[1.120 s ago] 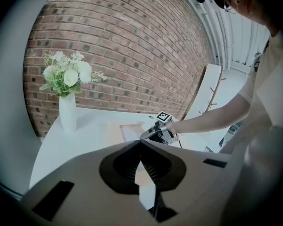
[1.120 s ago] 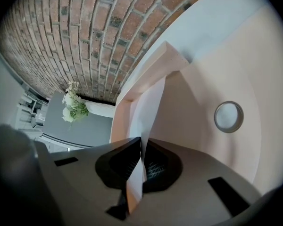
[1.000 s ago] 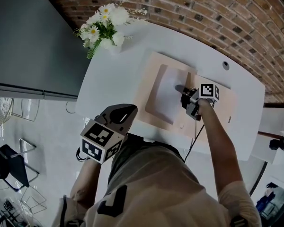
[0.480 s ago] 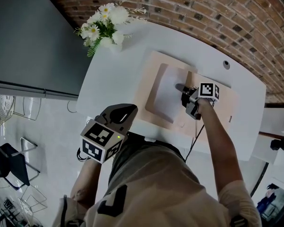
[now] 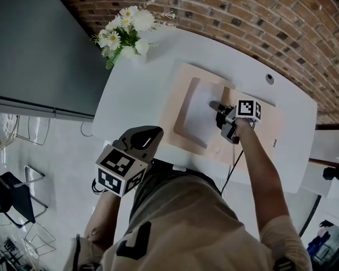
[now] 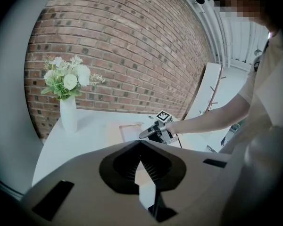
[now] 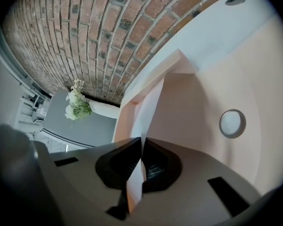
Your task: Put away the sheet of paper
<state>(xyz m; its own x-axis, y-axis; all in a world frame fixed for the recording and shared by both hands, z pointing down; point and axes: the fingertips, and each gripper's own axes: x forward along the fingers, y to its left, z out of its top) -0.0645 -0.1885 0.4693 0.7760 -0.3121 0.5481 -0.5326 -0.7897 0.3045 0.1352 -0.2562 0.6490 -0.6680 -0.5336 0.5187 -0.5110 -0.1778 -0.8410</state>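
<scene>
From the head view I saw the right gripper point(image 5: 216, 106) reached out over the peach folder point(image 5: 265, 123) on the white table point(image 5: 130, 95), its tip at the right edge of the paper point(image 5: 200, 114). The rest of the sheet lay across the folder's left part. That view did not show me the grip itself. The right gripper view did: the jaws were pressed together on the paper, which ran edge-on between them and away toward the folder's raised far flap. Only that view gave me the round snap point(image 7: 232, 123) on the folder's inner face, to the right of the jaws. The left gripper point(image 5: 150, 135) hung at the near edge of the table, well apart from the folder. Its own view showed the jaw tips meeting with nothing between them, only table seen through the gap below. That view also gave me what the head view foreshortened: the white vase point(image 6: 68, 114) standing upright under the flowers point(image 6: 66, 76), against the brick wall point(image 6: 132, 41), and the right gripper side-on above the folder.
</scene>
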